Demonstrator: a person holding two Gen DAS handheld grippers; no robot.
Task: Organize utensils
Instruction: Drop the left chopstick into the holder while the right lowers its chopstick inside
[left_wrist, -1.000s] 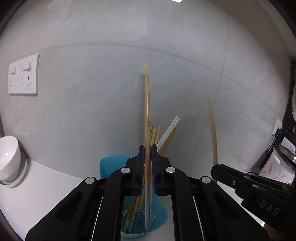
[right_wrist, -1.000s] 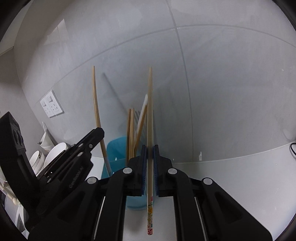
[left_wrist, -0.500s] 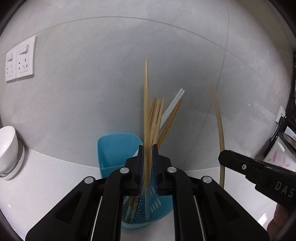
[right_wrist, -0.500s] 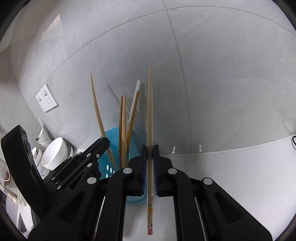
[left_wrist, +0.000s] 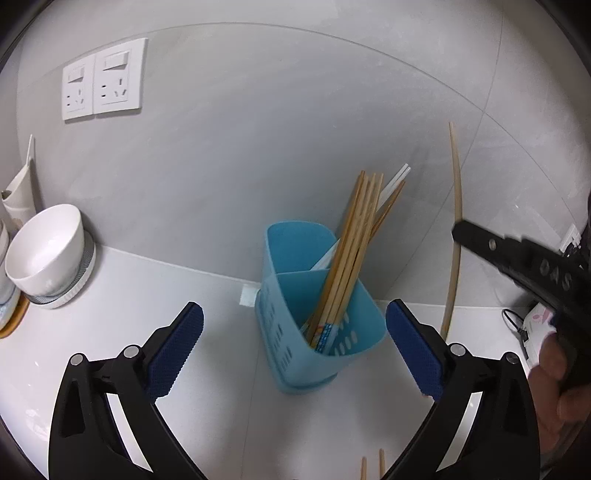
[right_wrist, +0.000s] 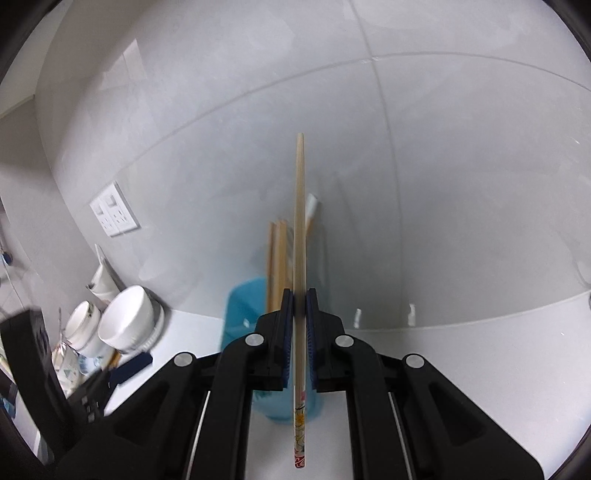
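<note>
A blue two-compartment utensil holder stands on the white counter by the wall, with several wooden chopsticks leaning in its near compartment. My left gripper is opening wide just in front of the holder, and its pads touch nothing. My right gripper is shut on one upright wooden chopstick with a patterned lower end. The holder shows blurred right behind it. In the left wrist view the right gripper comes in from the right, holding that chopstick.
A white bowl sits on a plate at the left, under wall sockets. Two chopstick tips show at the bottom edge. A white and pink item lies at the right. A person's hand holds the right gripper.
My left gripper has opened and let go of its chopstick, which now stands in the holder, and it has tilted down. The right gripper has shifted towards the holder with its chopstick.
</note>
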